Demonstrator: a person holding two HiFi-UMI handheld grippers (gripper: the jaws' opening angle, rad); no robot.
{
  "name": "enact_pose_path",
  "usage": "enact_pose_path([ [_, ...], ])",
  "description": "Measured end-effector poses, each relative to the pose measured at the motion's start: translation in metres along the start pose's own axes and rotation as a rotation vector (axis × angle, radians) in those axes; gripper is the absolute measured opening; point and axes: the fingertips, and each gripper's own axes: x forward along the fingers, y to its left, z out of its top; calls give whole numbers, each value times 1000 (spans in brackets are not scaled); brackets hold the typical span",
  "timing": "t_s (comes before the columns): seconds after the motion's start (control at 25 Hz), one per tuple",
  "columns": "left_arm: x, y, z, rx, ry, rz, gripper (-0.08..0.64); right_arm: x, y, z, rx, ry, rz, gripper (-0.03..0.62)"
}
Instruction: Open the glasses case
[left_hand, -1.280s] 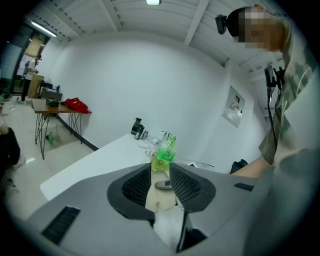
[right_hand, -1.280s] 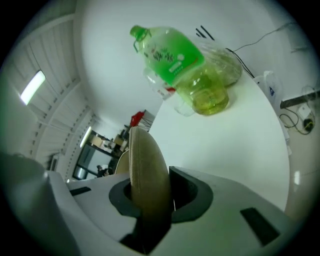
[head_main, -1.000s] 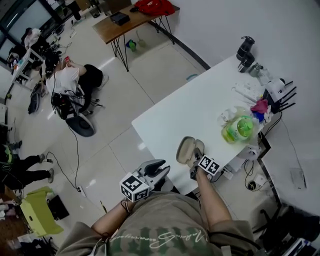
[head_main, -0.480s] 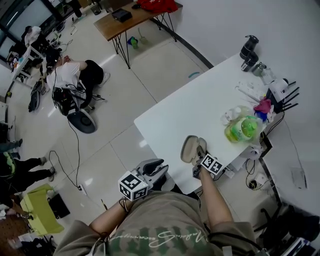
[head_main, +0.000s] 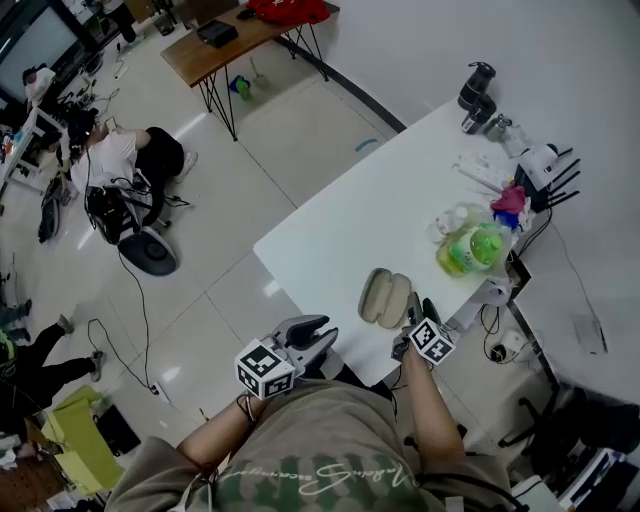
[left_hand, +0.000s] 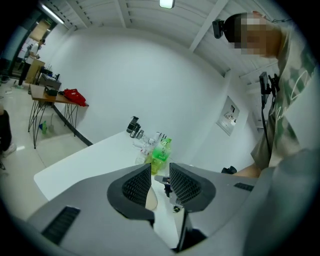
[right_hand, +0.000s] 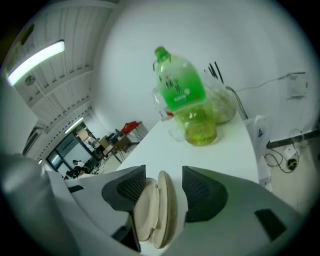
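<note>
The beige glasses case (head_main: 385, 297) lies on the white table (head_main: 340, 230) near its front edge, its two halves spread side by side. My right gripper (head_main: 414, 318) is just in front of it, drawn slightly back. In the right gripper view the case (right_hand: 157, 210) shows between the jaws of that gripper (right_hand: 162, 184); they are opening and the pads do not press on it. My left gripper (head_main: 312, 333) hovers off the table's front edge, left of the case, open and empty. In the left gripper view a sliver of the case (left_hand: 150, 197) shows between that gripper's (left_hand: 160, 182) jaws.
A green bottle (head_main: 470, 247) stands beyond the case at the right, beside a clear container. Farther back are a dark flask (head_main: 475, 90), small items and a white device with cables (head_main: 540, 170). The floor drops away left of the table; people sit on it far off.
The right gripper has let go of the case lid, widened its jaws and pulled back and up. The case now lies spread open. The left gripper has barely moved.
</note>
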Motion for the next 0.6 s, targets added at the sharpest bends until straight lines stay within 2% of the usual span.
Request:
enact_pose_path([
  [0.08, 2, 0, 3, -3, -27, -45, 120, -29, 11, 20, -20, -105, 41, 208],
  [0.2, 7, -1, 9, -3, -61, -138, 120, -76, 52, 46, -58, -238, 199, 207],
  [0.28, 8, 1, 14, -18, -78, -198, 120, -110, 78, 54, -94, -298, 235, 207],
  [0.4, 4, 14, 29, -85, -128, -189, 118, -150, 124, 50, -125, -347, 284, 206],
  [0.48, 1, 17, 34, -115, -162, -169, 33, -174, 153, 45, -161, -355, 335, 206],
  [0.6, -4, 2, 31, -93, -172, -196, 8, -208, 180, 38, -205, -380, 398, 206],
])
